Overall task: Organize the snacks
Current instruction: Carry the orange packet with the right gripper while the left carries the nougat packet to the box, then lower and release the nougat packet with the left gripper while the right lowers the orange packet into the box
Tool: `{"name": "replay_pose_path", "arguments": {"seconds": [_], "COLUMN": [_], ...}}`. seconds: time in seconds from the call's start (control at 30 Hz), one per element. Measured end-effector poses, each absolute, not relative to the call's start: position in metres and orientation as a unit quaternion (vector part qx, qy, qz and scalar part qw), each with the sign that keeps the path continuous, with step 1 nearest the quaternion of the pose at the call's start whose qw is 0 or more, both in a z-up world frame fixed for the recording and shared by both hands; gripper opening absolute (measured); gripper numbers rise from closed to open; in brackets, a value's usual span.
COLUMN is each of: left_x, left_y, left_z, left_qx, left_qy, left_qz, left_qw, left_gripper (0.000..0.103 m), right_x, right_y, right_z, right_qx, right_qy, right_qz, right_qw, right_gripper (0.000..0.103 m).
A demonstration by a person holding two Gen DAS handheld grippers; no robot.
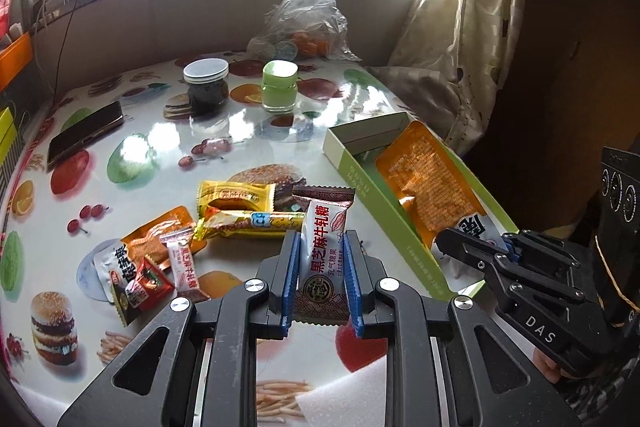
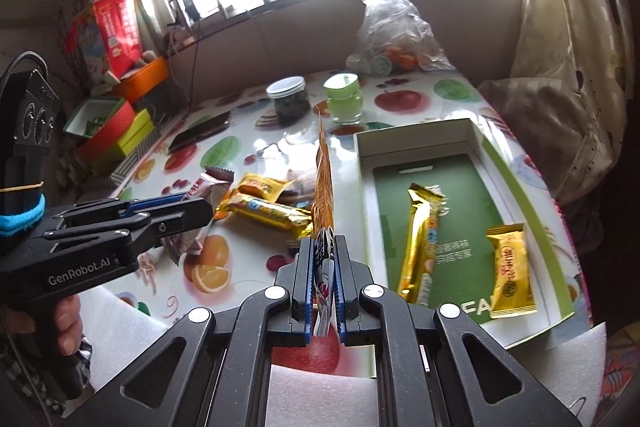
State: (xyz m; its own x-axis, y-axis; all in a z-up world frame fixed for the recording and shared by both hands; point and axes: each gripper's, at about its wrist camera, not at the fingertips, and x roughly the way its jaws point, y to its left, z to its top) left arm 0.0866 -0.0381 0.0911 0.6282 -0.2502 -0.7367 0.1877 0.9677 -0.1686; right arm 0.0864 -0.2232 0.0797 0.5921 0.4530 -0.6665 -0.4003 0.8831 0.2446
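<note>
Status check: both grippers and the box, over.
Left gripper shut on white nougat packet. Right gripper shut on orange pouch. Box open, two gold snacks inside, nothing blocking.

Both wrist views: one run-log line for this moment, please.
left gripper: shut on white nougat packet | right gripper: shut on orange packet | green box: two gold snacks

plastic bag [image 1: 304, 23] contents unclear, orange packet [image 2: 323, 183] seen edge-on

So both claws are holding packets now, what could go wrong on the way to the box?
1. The orange packet, pinched by one end in the right claw, stands tall and may flop outside the green box.
2. The left claw with its nougat packet is close; they could collide.
</note>
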Motion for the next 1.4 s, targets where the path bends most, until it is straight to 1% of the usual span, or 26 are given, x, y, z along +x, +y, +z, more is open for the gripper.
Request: {"name": "replay_pose_path", "arguments": {"seconds": [0.23, 0.57, 0.97, 1.4], "left_x": [0.101, 0.125, 0.152, 0.169], "left_y": [-0.058, -0.083, -0.115, -0.135], "left_z": [0.098, 0.096, 0.072, 0.050], "left_qx": [-0.038, -0.041, -0.050, -0.051], "left_qy": [0.405, 0.414, 0.445, 0.477], "left_qz": [-0.149, -0.165, -0.183, -0.181], "left_qw": [0.901, 0.894, 0.875, 0.859], "left_gripper": [0.022, 0.023, 0.023, 0.023], "right_x": [0.092, 0.103, 0.118, 0.129], "right_y": [-0.248, -0.279, -0.303, -0.312], "right_z": [0.083, 0.077, 0.049, 0.033], "right_qx": [0.043, 0.058, 0.082, 0.120], "right_qy": [0.380, 0.388, 0.423, 0.445], "right_qz": [0.212, 0.172, 0.139, 0.151], "right_qw": [0.899, 0.903, 0.891, 0.874], "right_gripper": [0.008, 0.008, 0.009, 0.009]}}
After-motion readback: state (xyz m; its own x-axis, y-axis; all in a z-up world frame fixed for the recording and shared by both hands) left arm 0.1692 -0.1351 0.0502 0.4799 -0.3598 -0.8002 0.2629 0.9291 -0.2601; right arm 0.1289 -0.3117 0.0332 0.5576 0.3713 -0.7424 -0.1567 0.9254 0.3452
